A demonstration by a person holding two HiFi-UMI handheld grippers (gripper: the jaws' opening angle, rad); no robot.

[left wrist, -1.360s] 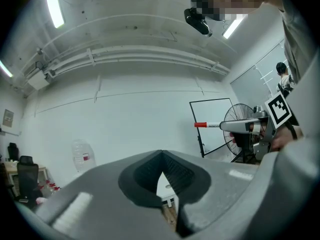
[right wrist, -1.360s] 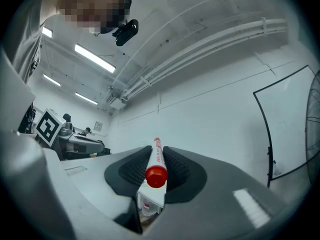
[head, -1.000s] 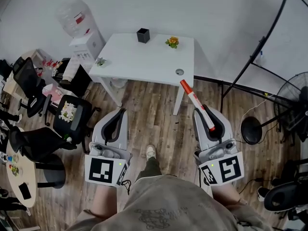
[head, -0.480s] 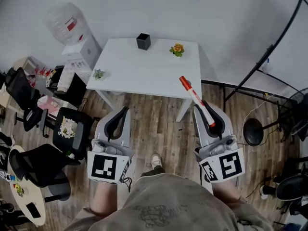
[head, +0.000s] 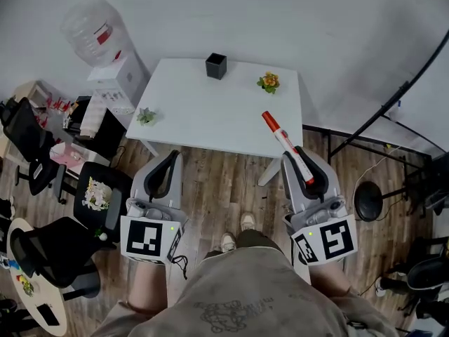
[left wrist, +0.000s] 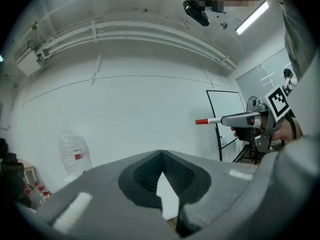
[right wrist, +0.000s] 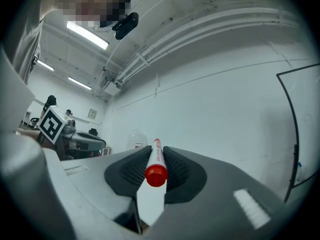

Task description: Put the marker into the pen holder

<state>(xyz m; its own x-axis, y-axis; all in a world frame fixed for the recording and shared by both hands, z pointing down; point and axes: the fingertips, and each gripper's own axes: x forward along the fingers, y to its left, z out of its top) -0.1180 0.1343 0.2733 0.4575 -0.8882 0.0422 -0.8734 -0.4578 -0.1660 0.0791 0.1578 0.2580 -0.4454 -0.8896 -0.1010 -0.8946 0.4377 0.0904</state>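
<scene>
The black square pen holder (head: 216, 66) stands at the far edge of the white table (head: 210, 111), well ahead of both grippers. My right gripper (head: 303, 161) is shut on a white marker (head: 284, 144) whose red-capped end sticks forward over the table's near right corner. In the right gripper view the marker (right wrist: 156, 169) lies clamped between the jaws of that gripper (right wrist: 152, 166), cap toward the camera. My left gripper (head: 170, 161) hovers over the floor short of the table; in its own view the left gripper (left wrist: 162, 174) is shut with nothing in it.
An orange flower (head: 268, 82) and a small green plant (head: 146, 116) sit on the table. A water dispenser (head: 105, 41) stands left of it, office chairs (head: 98, 188) fill the left side, and a black stand with a round base (head: 372, 202) is at the right.
The table has drawn nearer and lower in the head view as the person stepped toward it. Both grippers kept their pose, and the marker stays held.
</scene>
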